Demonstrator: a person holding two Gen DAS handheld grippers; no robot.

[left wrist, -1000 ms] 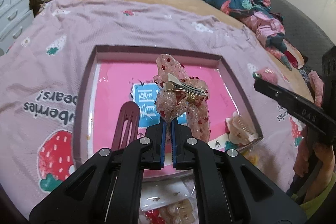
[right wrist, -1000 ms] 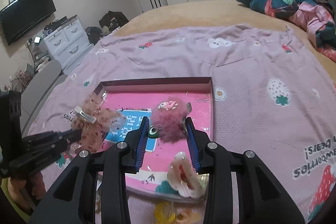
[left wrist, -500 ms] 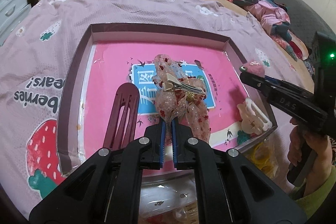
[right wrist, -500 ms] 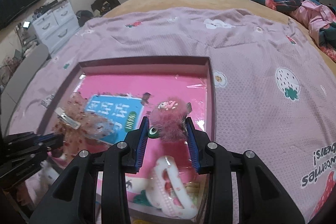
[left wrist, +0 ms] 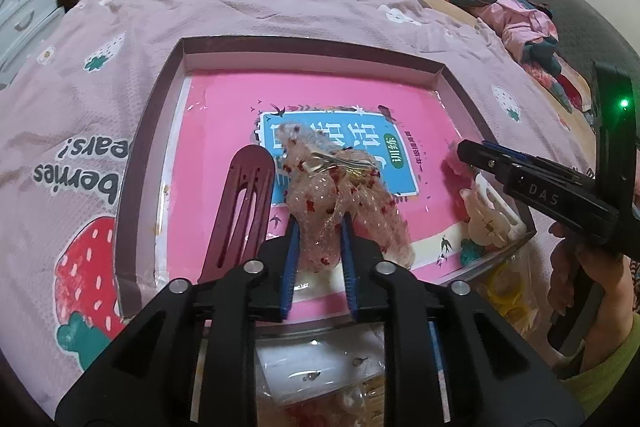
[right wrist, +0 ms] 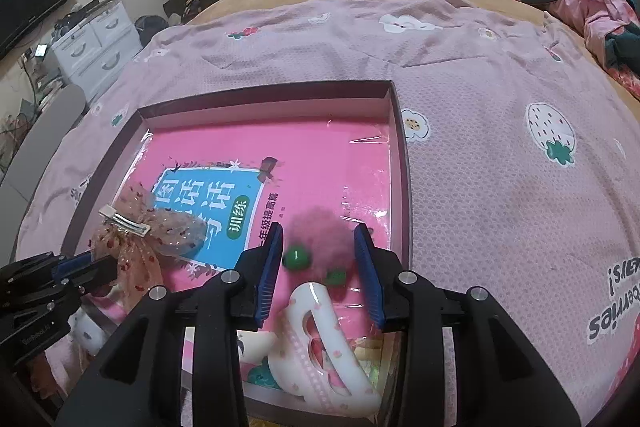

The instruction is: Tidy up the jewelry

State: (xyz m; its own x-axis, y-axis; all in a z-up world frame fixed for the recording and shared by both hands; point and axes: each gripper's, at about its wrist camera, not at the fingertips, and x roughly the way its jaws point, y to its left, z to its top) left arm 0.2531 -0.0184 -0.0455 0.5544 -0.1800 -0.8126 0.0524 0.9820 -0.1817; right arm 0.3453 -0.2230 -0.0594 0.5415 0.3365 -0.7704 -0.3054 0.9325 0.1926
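My left hand-held gripper [left wrist: 318, 223] is released, one mesh bow clip [left wrist: 336, 183] lying between its fingers in the tray [left wrist: 148, 131]; my right hand-held gripper [right wrist: 318, 247], also released, straddles one pink pompom [right wrist: 320, 233]

Both wrist cameras look closely down into the tray [left wrist: 141, 131].
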